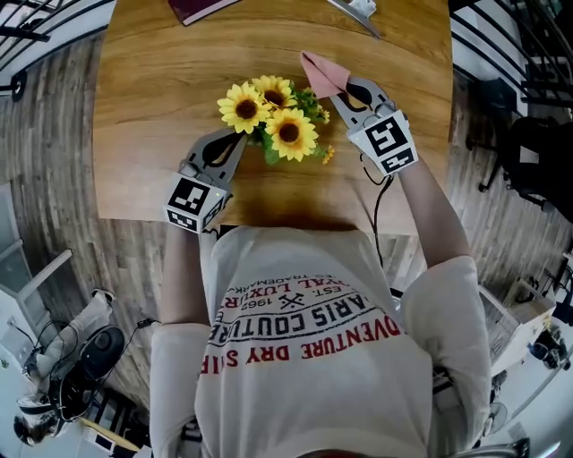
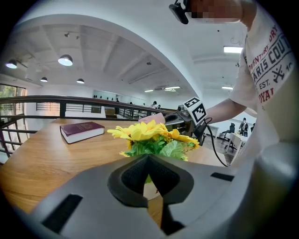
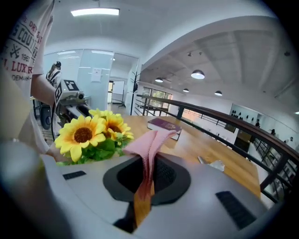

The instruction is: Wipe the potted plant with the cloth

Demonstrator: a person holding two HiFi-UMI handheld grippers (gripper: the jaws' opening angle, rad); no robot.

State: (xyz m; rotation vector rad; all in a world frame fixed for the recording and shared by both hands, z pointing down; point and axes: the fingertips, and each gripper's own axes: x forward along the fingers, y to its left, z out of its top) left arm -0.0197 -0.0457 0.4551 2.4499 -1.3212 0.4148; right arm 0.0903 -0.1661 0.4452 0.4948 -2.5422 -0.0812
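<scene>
Wiping well meant brushing the right gripper's (image 1: 345, 89) clamped pink cloth (image 1: 320, 73) lightly over the potted sunflowers (image 1: 288, 132), with the left gripper (image 1: 235, 143) closed, seemingly empty.

In the head view the sunflowers of the potted plant (image 1: 273, 121) cover its pot completely. The left gripper view shows only a pale sliver of that pot (image 2: 150, 190) through the gap under the closed jaws, and the rest sits behind the body of the left gripper (image 2: 148, 158). At the far edge of the table (image 1: 143, 107), a dark red book (image 1: 201, 7) and a pale object (image 1: 358, 9) are cut off by the picture's top. The table's near edge disappears under the person's shirt (image 1: 304, 268). The lower end of the cloth (image 3: 152, 140) vanishes between the clamped jaws of the right gripper (image 3: 148, 161). A crumpled pale thing (image 3: 212, 164) farther along the table is too small to identify.
</scene>
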